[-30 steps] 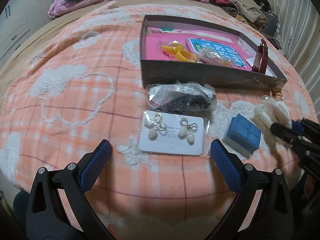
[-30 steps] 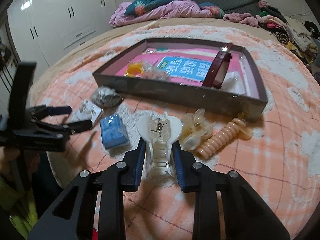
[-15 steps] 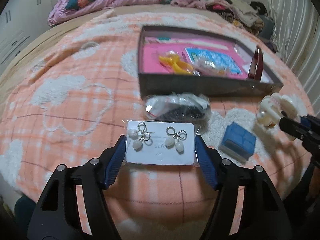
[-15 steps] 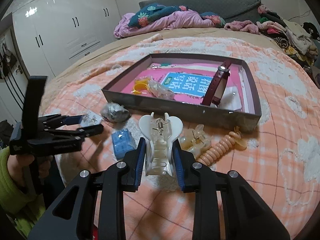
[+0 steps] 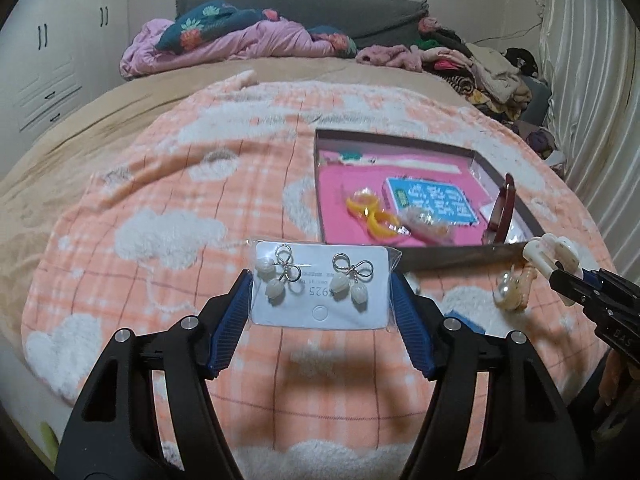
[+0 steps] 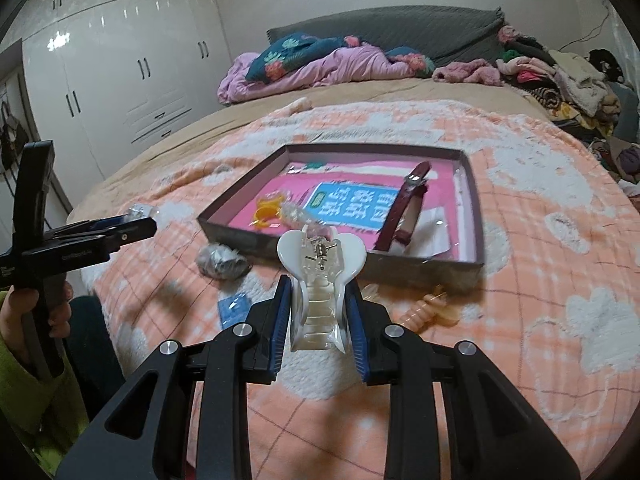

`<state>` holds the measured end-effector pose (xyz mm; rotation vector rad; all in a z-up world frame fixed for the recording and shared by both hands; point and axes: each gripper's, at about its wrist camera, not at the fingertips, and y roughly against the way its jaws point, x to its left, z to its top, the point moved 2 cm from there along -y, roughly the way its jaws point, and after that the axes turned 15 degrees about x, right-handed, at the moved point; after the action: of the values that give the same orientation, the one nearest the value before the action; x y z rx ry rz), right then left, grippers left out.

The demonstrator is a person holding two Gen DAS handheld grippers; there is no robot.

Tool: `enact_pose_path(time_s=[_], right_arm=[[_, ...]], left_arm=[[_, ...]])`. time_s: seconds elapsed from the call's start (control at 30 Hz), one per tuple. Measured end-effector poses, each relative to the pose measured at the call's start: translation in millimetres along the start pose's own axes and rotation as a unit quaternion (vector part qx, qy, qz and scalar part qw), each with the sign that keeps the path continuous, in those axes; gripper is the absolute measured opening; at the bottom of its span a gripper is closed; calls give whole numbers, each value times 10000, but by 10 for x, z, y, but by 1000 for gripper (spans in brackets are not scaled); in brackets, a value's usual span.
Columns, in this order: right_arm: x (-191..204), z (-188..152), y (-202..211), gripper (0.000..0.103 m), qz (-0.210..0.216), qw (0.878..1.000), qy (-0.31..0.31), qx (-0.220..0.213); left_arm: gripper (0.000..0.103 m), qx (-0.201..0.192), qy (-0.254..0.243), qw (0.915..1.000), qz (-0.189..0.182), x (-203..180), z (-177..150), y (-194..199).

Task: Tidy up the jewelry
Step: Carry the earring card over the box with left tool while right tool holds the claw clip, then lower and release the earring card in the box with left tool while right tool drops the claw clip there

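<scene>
The left tongs [image 5: 322, 304] grip an earring card [image 5: 321, 286] by its side edges and the right tongs [image 6: 319, 320] clamp a white hair clip [image 6: 320, 276], both lifted above the bed [image 6: 560, 260]. This looks like the carrying step; next, each piece needs lowering into the box [image 6: 478, 216] just ahead and releasing on bare lining.

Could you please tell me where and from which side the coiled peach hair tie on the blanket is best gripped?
Grip the peach hair tie across its coiled middle, coming from above; it lies flat, close beside the box wall and another clip, so sideways approaches look crowded.
</scene>
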<state>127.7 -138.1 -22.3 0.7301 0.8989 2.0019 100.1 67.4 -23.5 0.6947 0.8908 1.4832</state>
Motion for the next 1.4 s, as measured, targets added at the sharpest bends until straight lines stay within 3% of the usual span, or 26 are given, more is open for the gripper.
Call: enact_pose_path(time_s=[0.3, 0.8, 1.4], right_arm=[[-232, 71, 106, 26, -173, 9991, -325, -231], [-597, 301, 374, 26, -458, 9934, -809, -667], [-809, 847, 456, 26, -765, 9881, -985, -895]], left_arm=[[60, -240, -227, 9992, -217, -258, 236, 60], [60, -200, -776, 9954, -525, -881, 557, -209], [60, -166, -1077, 9927, -517, -1175, 727, -376]])
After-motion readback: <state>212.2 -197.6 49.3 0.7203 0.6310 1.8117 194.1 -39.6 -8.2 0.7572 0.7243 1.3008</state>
